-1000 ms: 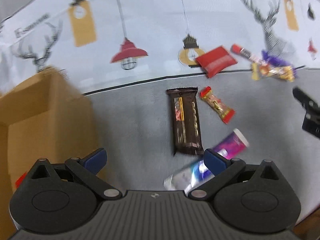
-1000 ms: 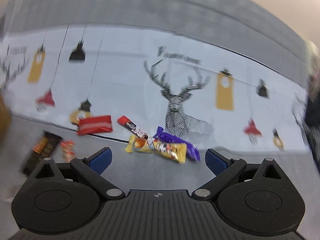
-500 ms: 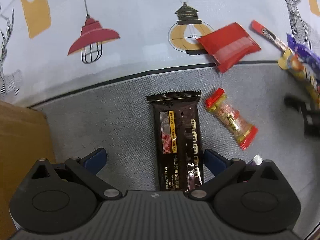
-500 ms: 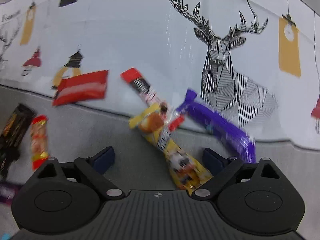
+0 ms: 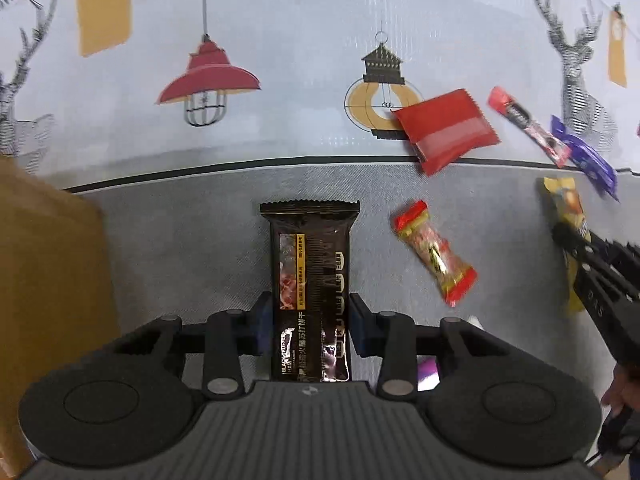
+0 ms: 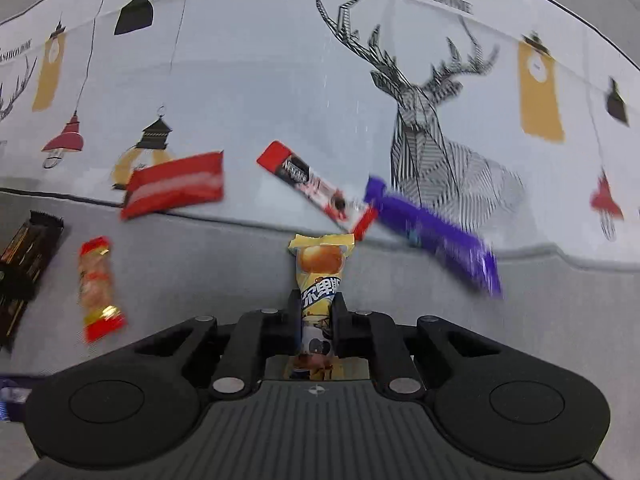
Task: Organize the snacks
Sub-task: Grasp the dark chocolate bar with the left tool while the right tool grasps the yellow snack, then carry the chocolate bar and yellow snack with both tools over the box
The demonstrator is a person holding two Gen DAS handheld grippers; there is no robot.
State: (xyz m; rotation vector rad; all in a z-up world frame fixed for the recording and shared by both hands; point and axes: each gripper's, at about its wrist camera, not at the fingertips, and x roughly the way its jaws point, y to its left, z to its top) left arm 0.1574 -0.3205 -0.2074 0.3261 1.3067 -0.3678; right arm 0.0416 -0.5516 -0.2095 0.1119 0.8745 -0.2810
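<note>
My left gripper (image 5: 310, 316) is shut on a long black biscuit bar (image 5: 310, 264) that lies on the grey cloth, pointing away from me. My right gripper (image 6: 318, 310) is shut on a yellow snack packet (image 6: 320, 276) lying lengthwise between its fingers. In the left wrist view the right gripper shows at the right edge (image 5: 592, 272) over the yellow packet (image 5: 566, 204). The black bar also shows at the left edge of the right wrist view (image 6: 24, 264).
A cardboard box (image 5: 44, 280) stands at the left. Loose snacks lie around: a red pouch (image 5: 446, 130), a red-ended candy packet (image 5: 434, 252), a red-and-white stick (image 6: 316, 186), a purple bar (image 6: 436, 234). A purple wrapper (image 5: 428, 372) peeks from under my left gripper.
Both grippers have moved in low over their snacks and closed: the left on the black bar, the right on the yellow packet. Both were open before.
</note>
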